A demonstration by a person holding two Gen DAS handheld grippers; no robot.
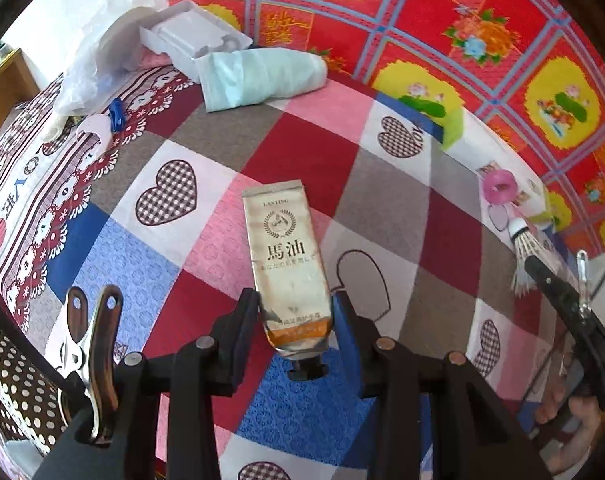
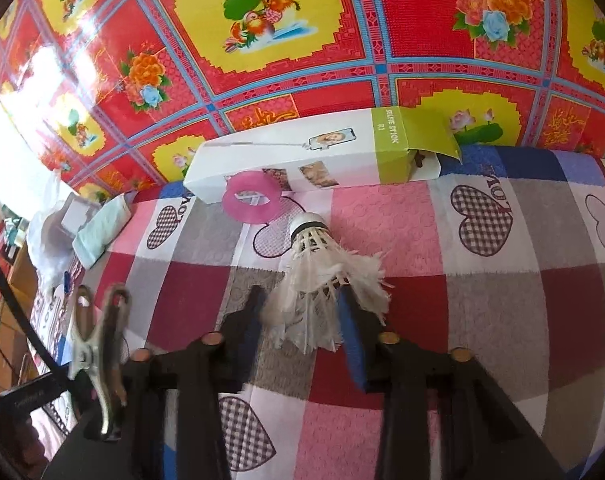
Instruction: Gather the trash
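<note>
On the patchwork quilt (image 1: 206, 240), our left gripper (image 1: 296, 312) clamps a "LANTING" tube (image 1: 284, 256) — our right gripper (image 2: 302, 308) pinches a shuttlecock (image 2: 322, 272), "SELFIE STICK" box (image 2: 302, 152) at twelve o'clock.

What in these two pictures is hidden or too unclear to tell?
- Left wrist view: the cream tube's cap end sits low between the left gripper fingers; contact is uncertain.
- Right wrist view: the shuttlecock's feathers cover the right gripper's fingertips, so the grip is unclear.
- Left wrist view: the contents of the clear plastic bag are blurred.
- Right wrist view: the selfie stick box flap hides its inside.
</note>
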